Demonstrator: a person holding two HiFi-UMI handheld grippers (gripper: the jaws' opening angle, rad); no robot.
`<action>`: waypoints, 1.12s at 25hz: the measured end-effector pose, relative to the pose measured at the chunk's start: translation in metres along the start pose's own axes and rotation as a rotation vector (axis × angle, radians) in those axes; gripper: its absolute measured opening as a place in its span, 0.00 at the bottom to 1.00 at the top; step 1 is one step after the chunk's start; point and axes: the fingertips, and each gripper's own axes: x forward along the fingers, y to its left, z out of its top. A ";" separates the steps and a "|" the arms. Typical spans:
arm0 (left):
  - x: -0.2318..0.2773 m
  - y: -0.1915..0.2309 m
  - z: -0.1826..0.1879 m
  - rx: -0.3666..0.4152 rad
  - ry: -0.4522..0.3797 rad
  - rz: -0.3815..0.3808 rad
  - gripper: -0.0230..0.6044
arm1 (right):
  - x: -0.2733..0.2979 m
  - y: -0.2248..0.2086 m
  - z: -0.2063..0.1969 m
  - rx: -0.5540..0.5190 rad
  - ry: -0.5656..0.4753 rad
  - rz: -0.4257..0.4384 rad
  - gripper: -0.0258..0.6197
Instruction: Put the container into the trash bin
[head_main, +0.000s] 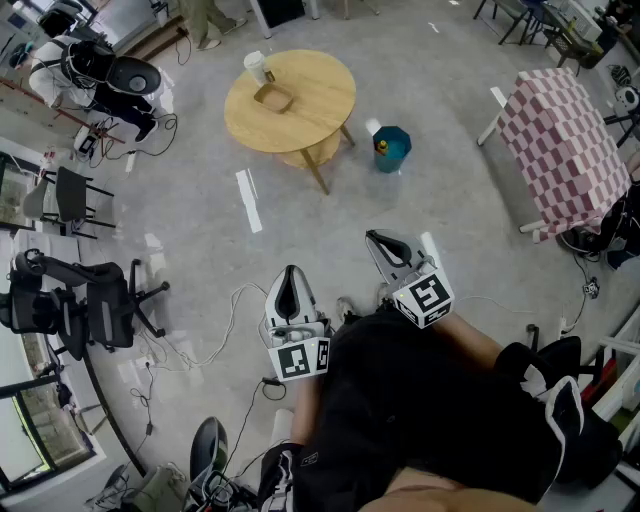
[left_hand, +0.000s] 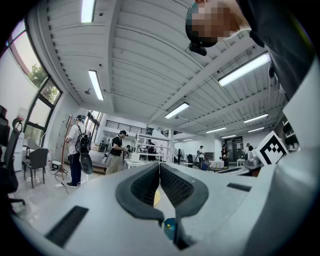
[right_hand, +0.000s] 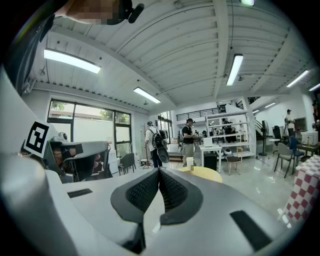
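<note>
In the head view a shallow brown container lies on the round wooden table, beside a white cup. A teal trash bin stands on the floor at the table's right. Both grippers are held far from the table, close to the person's body. My left gripper is shut with nothing in it, and so is my right gripper. Past the touching fingertips of the right gripper I see the table and the cup. Under the left gripper the bin shows as a sliver.
A table with a pink checkered cloth stands at the right. Black office chairs and loose cables are at the left. Two people stand in the distance behind the round table.
</note>
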 end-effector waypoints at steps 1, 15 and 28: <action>0.001 0.001 -0.001 0.002 0.001 0.001 0.06 | 0.000 0.000 0.001 0.000 -0.001 0.000 0.08; 0.009 -0.020 -0.006 0.014 0.013 0.002 0.06 | -0.013 -0.018 0.001 0.009 -0.023 0.011 0.08; 0.029 -0.069 -0.029 0.032 0.020 0.012 0.06 | -0.034 -0.063 -0.026 0.028 -0.030 0.048 0.08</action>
